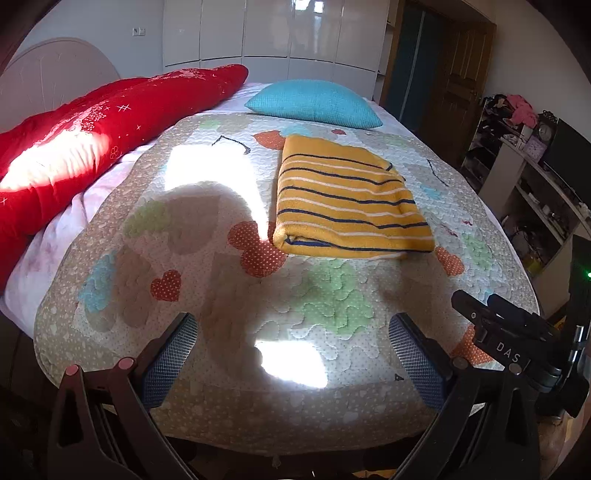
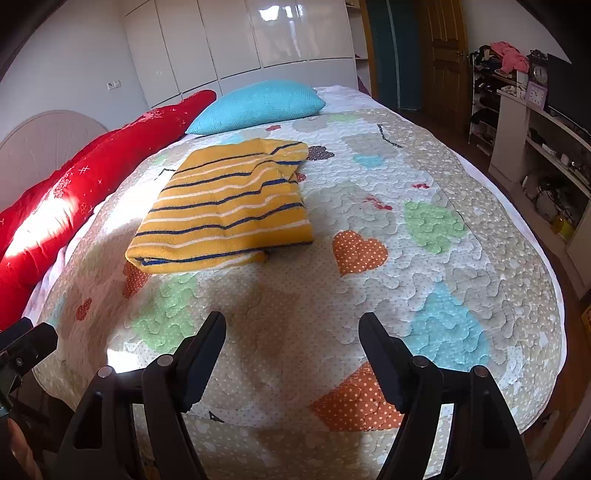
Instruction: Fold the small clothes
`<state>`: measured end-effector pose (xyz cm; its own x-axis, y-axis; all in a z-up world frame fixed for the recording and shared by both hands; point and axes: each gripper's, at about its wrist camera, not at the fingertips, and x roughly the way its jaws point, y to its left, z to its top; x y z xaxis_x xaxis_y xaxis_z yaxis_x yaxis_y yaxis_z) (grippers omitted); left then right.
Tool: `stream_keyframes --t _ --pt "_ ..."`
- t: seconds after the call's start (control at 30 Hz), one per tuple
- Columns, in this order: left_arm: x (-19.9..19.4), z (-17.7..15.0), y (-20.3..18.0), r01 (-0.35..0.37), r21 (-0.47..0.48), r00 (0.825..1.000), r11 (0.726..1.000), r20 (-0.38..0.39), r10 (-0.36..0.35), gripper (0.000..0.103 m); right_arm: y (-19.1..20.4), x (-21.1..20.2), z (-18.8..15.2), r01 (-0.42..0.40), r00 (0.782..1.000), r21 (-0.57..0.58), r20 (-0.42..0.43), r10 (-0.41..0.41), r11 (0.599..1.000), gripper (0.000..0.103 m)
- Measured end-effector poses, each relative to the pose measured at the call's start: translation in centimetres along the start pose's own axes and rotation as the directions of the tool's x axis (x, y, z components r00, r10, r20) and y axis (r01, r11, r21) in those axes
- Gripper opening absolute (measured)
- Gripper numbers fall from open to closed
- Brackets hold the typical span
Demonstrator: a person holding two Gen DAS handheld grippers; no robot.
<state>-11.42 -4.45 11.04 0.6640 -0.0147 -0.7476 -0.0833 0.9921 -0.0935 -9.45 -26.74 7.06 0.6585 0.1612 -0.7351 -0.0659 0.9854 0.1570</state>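
Left wrist view: one folded sweater [image 1: 347, 199], yellow with stripes, flat on quilt [image 1: 229, 288], well beyond left gripper [image 1: 295, 354] and a little right of it. Jaws spread, nothing between. Beyond sweater one blue pillow [image 1: 314, 101]; left of it one red blanket [image 1: 110, 122]. Bare quilt all around sweater.

Right wrist view: sweater [image 2: 225, 206] ahead and left of right gripper [image 2: 291, 354], well apart. Jaws spread wide, holding nothing. Right of sweater much open quilt [image 2: 424, 258] up to the bed edge.

glossy white wardrobe [image 1: 273, 33] | wooden door [image 2: 445, 55] | cluttered shelves [image 2: 535, 122] right — sun patches on quilt [image 1: 207, 280]
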Motion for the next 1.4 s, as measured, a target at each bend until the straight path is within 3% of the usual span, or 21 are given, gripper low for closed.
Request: stream_keyframes --t 0.4,1.4 --pt "1.1 -0.4 0.7 -0.002 -0.004 0.999 1.000 -0.053 0.002 0.103 1.5 1.0 -0.4 -0.015 0.999 -0.022 -0.033 0.014 1.000 0.080" --pt "3.0 -1.6 0.4 0.012 0.004 0.990 1.000 -0.139 -0.011 0.103 1.0 2.1 -1.1 -0.011 0.998 -0.005 -0.068 0.011 1.000 0.081"
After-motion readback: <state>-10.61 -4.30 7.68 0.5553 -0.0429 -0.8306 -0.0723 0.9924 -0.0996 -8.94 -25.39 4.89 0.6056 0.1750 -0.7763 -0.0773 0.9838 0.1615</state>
